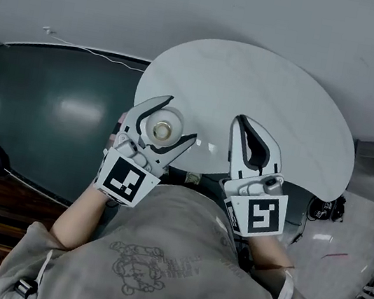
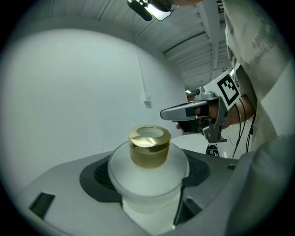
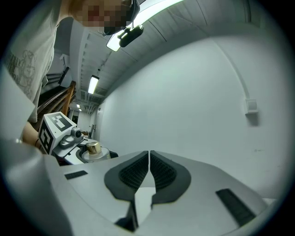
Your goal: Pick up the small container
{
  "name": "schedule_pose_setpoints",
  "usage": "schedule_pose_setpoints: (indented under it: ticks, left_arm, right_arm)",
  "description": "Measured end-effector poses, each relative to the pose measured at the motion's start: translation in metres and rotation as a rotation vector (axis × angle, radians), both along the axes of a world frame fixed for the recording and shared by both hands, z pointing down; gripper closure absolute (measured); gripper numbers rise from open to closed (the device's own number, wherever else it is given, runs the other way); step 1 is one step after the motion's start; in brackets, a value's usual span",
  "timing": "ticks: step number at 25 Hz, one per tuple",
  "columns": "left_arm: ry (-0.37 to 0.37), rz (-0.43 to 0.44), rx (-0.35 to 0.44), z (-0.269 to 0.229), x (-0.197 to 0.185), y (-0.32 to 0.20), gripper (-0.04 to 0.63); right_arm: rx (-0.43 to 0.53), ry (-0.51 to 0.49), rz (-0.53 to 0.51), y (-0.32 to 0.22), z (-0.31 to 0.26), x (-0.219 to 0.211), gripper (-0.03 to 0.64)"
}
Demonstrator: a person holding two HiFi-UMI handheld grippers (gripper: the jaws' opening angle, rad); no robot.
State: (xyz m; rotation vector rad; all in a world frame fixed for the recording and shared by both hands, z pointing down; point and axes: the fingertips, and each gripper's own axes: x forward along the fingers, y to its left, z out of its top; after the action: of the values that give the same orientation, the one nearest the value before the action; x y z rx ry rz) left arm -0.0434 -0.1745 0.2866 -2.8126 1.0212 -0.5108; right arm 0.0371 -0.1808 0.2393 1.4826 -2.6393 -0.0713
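Two grippers: the left gripper (image 1: 181,118) and the right gripper (image 1: 242,119) are held side by side above the near edge of the round table (image 1: 274,96).
Left jaws: part-way open, closed in around the small container (image 2: 148,173), with dark pads against its body on both sides.
Right jaws: pressed together with the pads touching and nothing between them.
Container's place: seated between the left jaws, cap pointing outward, at the table's near-left edge in the head view.
Progress: the grasp is made. The container looks clear of the tabletop, though no view shows its underside, so the pick-up seems essentially done and only a steady hold is left.
Container body: frosted, translucent white plastic, a squat round jar with a domed shoulder.
Gold cap (image 2: 148,147): a short, shiny metallic cylinder with a pale recessed top.
Jaw pads: dark, finely ribbed and rubbery-looking, set in smooth grey plastic.
Table top: smooth, matt, off-white.
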Motion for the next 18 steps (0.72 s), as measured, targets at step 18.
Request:
schedule_pose_setpoints:
  ticks: [18]
  left_arm:
    - [0.003, 0.001, -0.027, 0.01, 0.009, 0.015, 0.249]
  right_arm:
    - [-0.06, -0.014, -0.043, 0.024, 0.026, -0.01, 0.584]
